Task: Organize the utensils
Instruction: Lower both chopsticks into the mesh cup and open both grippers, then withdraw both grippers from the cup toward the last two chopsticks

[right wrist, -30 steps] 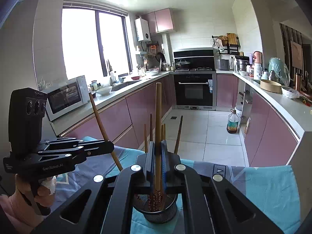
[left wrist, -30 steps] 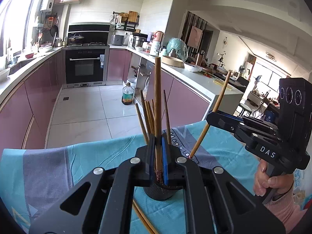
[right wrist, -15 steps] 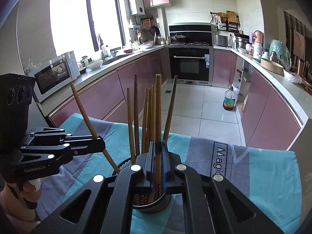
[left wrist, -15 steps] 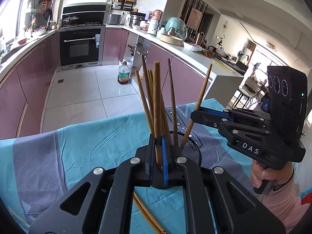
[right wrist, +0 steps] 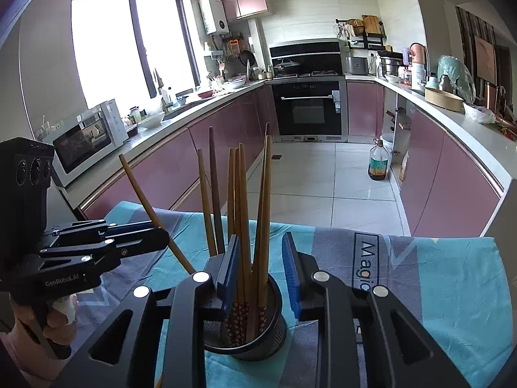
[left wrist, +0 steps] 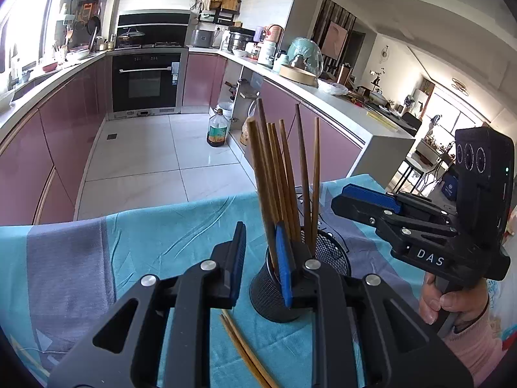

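Chopsticks (right wrist: 240, 226) — light, stiff, slippery; pinch mid-shaft; both hand-held grippers (left wrist: 260, 258) (right wrist: 258, 265) opening, narrow, gripping nothing; mesh holder (right wrist: 274, 333) tippy.

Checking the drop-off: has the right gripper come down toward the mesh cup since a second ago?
Yes. In the right wrist view, the right gripper has dropped toward the mesh cup; its jaws are opening around the chopsticks.

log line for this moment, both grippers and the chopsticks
left gripper: opening | right gripper: opening | chopsticks: upright in mesh holder | two more on cloth
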`<state>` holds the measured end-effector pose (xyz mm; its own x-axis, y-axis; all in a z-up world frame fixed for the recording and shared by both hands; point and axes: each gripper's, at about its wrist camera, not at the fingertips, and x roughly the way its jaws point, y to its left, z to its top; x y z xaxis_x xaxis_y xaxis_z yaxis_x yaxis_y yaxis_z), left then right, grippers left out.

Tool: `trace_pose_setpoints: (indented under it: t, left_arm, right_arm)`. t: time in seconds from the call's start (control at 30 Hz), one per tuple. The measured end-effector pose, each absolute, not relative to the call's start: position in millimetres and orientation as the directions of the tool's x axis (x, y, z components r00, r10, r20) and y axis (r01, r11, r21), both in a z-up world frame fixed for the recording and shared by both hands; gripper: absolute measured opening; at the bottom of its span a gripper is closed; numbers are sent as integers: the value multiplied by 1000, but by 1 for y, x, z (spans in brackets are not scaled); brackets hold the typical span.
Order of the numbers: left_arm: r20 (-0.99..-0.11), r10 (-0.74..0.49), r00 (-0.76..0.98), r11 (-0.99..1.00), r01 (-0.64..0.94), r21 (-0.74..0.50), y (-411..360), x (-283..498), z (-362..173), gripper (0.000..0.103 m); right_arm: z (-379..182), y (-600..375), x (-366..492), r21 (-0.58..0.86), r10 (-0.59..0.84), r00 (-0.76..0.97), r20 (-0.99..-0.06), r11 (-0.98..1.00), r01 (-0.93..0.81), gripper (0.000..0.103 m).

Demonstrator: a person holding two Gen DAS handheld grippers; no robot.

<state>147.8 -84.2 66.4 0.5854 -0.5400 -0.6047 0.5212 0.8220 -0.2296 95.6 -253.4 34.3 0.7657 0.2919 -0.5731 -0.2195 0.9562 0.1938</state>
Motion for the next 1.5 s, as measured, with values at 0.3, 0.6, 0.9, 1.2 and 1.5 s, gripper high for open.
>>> trace_pose_setpoints:
  t: [0.3, 0.6, 0.9, 1.2, 1.5]
  left_arm:
    - [-592, -542, 597, 822, 523, -225, -85, 154, 70, 10]
    - [-605, -531, 593, 831, 503, -236, -89, 163, 67, 13]
    - [-579, -518, 629, 842, 495, -216, -64, 146, 61, 25]
    - [-596, -452, 663, 877, 453, -161, -32, 106, 41, 33]
    - [-696, -427, 577, 882, 434, -182, -15, 78, -23, 35]
  right_arm:
    - [29, -247, 79, 205, 321, 761, -564, 947, -248, 31]
    - [26, -245, 69, 221, 347, 750, -563, 938, -268, 35]
    - [24, -231, 43, 220, 389, 738, -551, 921, -322, 38]
    - [-1, -193, 23, 242, 468, 653, -595, 880, -410, 38]
    - [-55, -165, 29, 271, 448, 540, -712, 886, -377, 38]
